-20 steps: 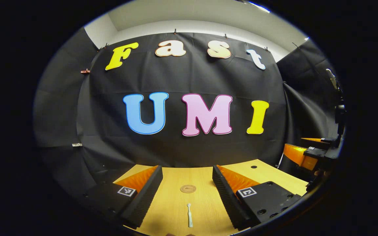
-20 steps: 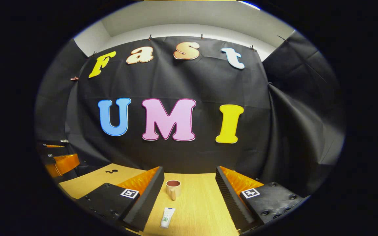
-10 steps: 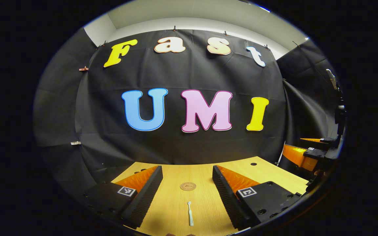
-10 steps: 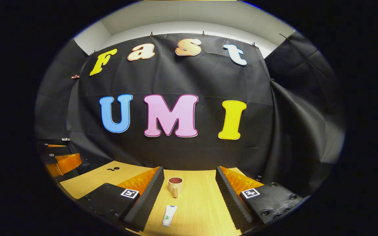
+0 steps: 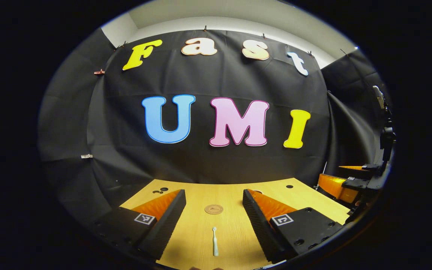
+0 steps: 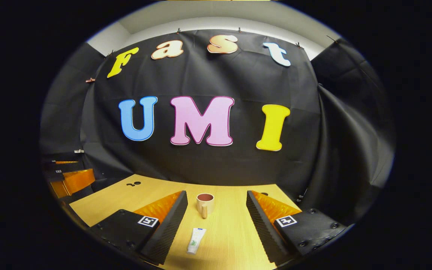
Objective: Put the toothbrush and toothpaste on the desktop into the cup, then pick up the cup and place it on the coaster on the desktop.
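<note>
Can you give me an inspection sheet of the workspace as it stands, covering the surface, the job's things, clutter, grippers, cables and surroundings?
Surface: light wooden desktop with small dark holes near its far edge.
Toothbrush: lying flat, in line between the left gripper's fingers, nearer than the coaster.
Coaster: round, brown, bare, beyond the toothbrush.
Toothpaste: tube lying flat, in front of the cup.
Cup: upright, handle toward the camera, nothing in it.
Clutter: nothing seen.
Left gripper: open, above the desktop, holding nothing.
Right gripper: open, holding nothing.
Cables: nothing seen.
Surroundings: black cloth wall behind and to the sides, pale ceiling above.
</note>
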`<state>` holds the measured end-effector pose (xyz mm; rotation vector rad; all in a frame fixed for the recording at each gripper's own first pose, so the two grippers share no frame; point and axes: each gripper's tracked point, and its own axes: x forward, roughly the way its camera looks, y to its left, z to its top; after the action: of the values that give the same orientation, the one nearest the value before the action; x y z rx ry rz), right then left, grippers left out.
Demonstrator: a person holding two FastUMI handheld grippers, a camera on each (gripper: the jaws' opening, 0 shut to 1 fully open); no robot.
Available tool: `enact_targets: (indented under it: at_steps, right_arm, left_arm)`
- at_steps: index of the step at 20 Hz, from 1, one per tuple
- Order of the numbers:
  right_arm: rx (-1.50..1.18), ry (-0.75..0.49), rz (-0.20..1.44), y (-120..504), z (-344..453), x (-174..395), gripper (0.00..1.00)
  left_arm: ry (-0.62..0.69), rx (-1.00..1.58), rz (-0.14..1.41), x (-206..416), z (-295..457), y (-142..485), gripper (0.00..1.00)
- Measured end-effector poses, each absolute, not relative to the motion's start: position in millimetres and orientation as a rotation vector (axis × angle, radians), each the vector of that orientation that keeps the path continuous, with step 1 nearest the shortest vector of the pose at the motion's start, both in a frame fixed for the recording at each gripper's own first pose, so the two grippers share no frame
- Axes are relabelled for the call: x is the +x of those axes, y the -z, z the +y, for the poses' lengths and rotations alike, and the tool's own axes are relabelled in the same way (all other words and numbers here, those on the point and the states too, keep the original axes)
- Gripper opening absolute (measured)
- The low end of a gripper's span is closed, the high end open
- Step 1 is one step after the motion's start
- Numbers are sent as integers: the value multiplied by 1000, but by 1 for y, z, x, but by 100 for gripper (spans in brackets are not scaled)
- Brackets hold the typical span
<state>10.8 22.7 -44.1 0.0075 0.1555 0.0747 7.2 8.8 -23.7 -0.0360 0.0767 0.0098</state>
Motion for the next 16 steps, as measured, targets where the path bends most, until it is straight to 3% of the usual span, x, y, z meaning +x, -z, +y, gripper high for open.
enact_targets:
  at_steps: [9, 16]
  right_arm:
    - [42, -187, 399, 112, 58, 43, 97]
    - [111, -248, 783, 215, 82, 56, 99]
  left_arm:
    - [-80, -68, 146, 7, 31, 48, 97]
    - [-177, -75, 232, 4, 54, 76, 97]
